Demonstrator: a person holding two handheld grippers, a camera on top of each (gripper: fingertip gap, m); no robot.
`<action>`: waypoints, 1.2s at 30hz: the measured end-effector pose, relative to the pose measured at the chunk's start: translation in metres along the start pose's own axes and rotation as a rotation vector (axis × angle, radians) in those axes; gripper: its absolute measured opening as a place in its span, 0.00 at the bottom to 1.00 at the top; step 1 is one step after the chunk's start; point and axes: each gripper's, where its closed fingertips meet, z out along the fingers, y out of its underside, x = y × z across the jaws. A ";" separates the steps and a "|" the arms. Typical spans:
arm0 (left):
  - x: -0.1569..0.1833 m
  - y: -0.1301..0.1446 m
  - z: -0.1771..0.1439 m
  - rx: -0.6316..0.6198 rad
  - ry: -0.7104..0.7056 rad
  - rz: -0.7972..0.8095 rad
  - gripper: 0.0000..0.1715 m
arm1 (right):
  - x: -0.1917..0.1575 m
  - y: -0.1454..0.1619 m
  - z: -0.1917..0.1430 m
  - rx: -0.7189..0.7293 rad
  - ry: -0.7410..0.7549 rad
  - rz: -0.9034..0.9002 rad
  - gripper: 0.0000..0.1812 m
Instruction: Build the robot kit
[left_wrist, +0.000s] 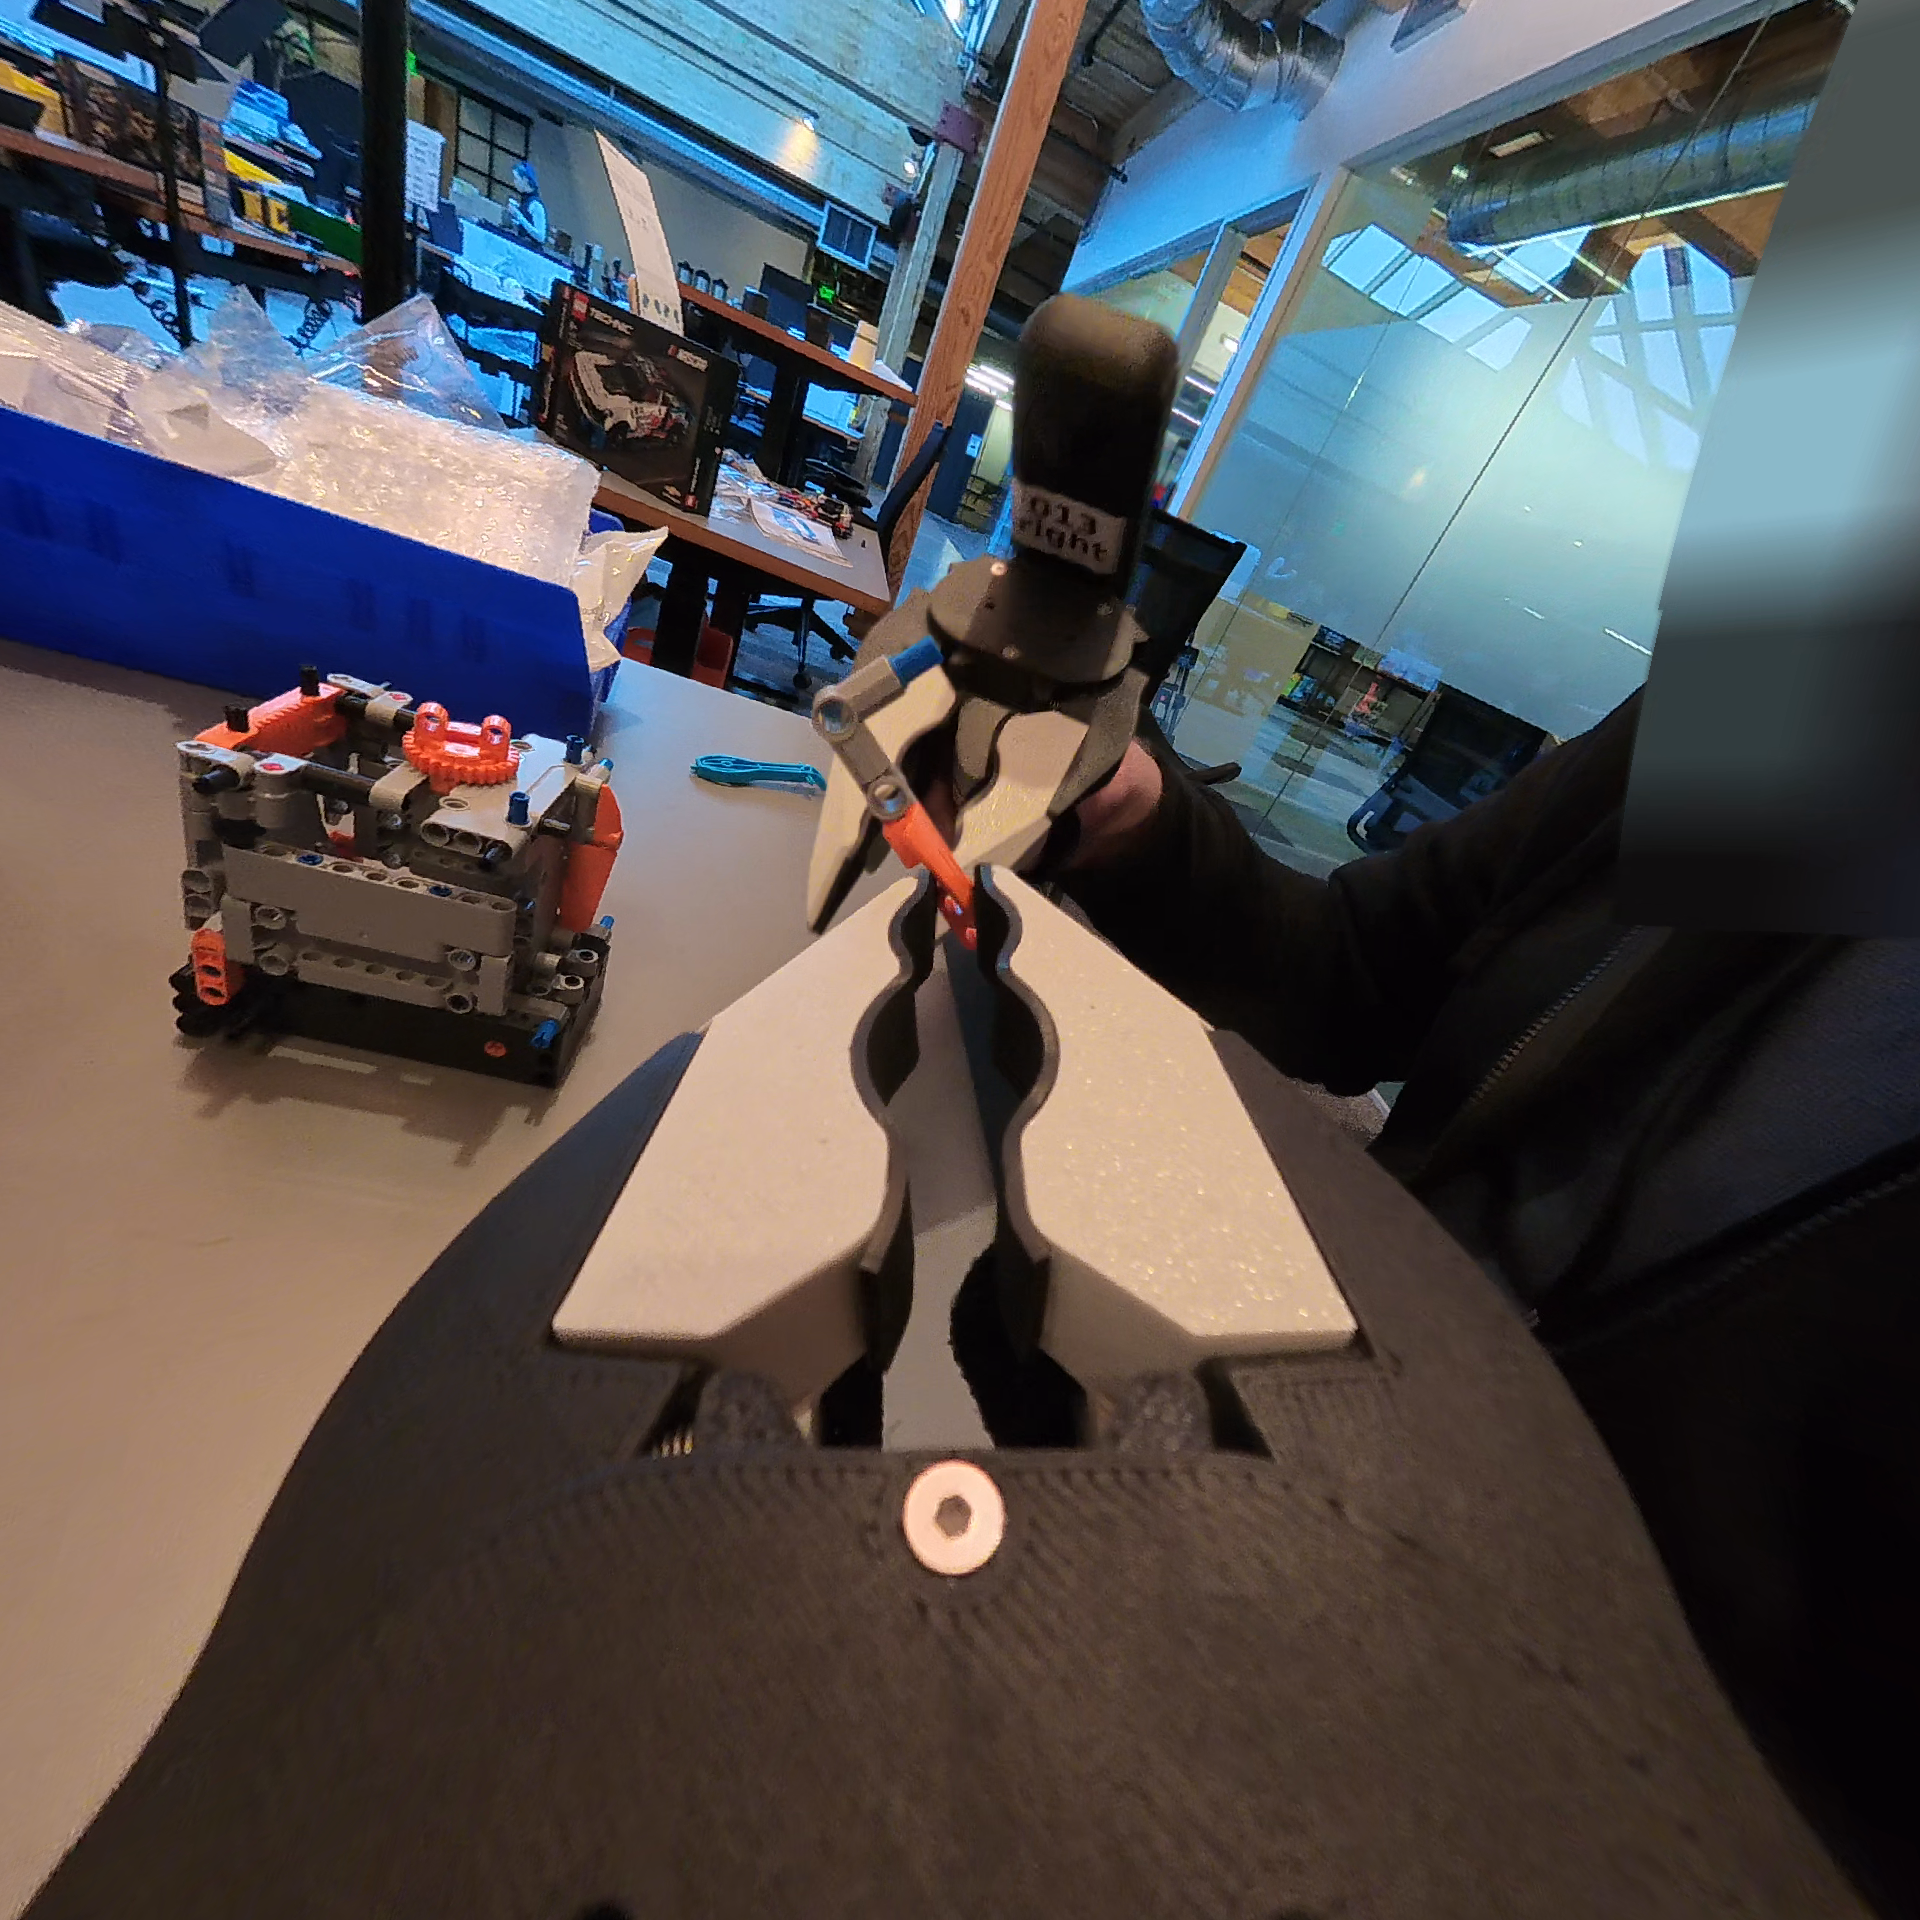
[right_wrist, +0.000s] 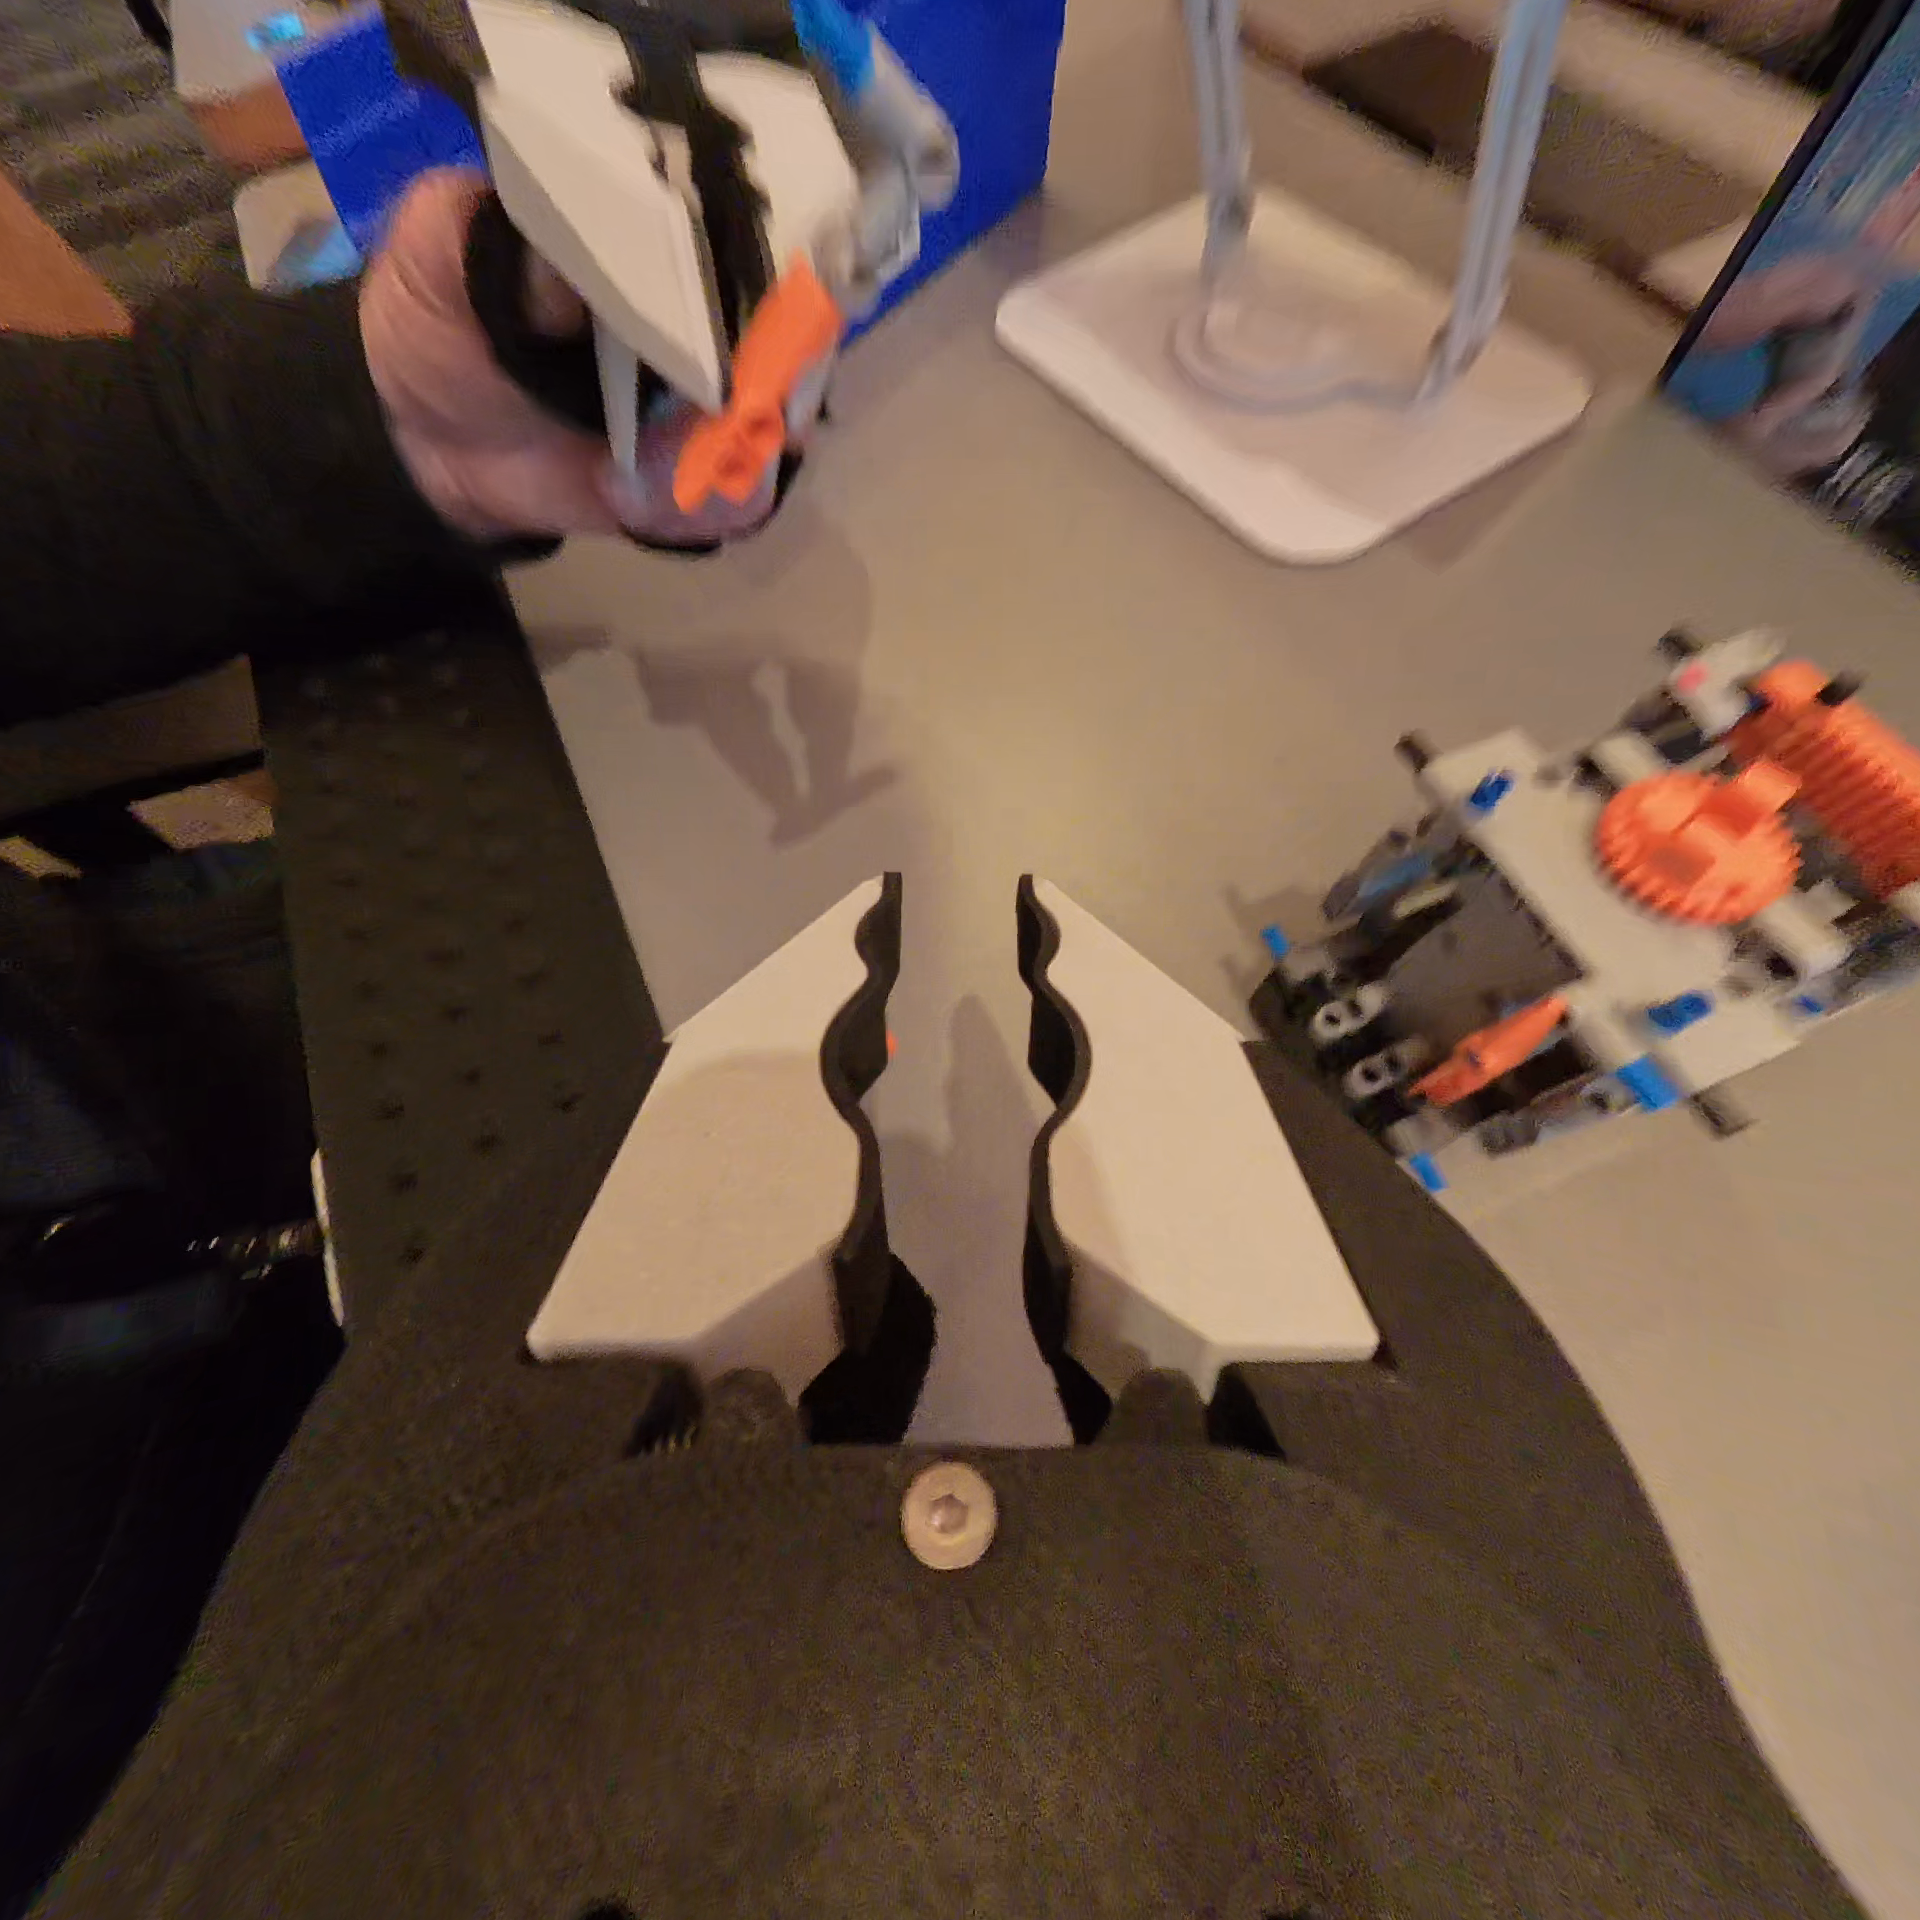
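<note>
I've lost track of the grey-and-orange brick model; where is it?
The brick model stands on the grey table, left of the left tongs in the left wrist view, in front of the blue bin.

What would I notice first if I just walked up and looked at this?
Probably the orange and grey brick piece, pinched in the tips of the left hand-held gripper up above the grey table. Next comes the chunky grey, black and orange brick model standing on that table, at the left of the left wrist view. The right hand-held gripper is open and empty.
</note>
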 end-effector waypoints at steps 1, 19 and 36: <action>0.000 0.001 0.000 -0.002 -0.002 -0.002 0.03 | -0.001 0.011 0.002 -0.038 -0.017 0.020 0.11; -0.002 0.006 0.002 -0.009 0.009 -0.022 0.03 | -0.025 0.080 0.042 -0.366 -0.105 -0.524 0.08; -0.004 0.012 0.006 -0.030 0.018 -0.035 0.03 | -0.028 0.085 0.053 -0.417 -0.261 -0.704 0.11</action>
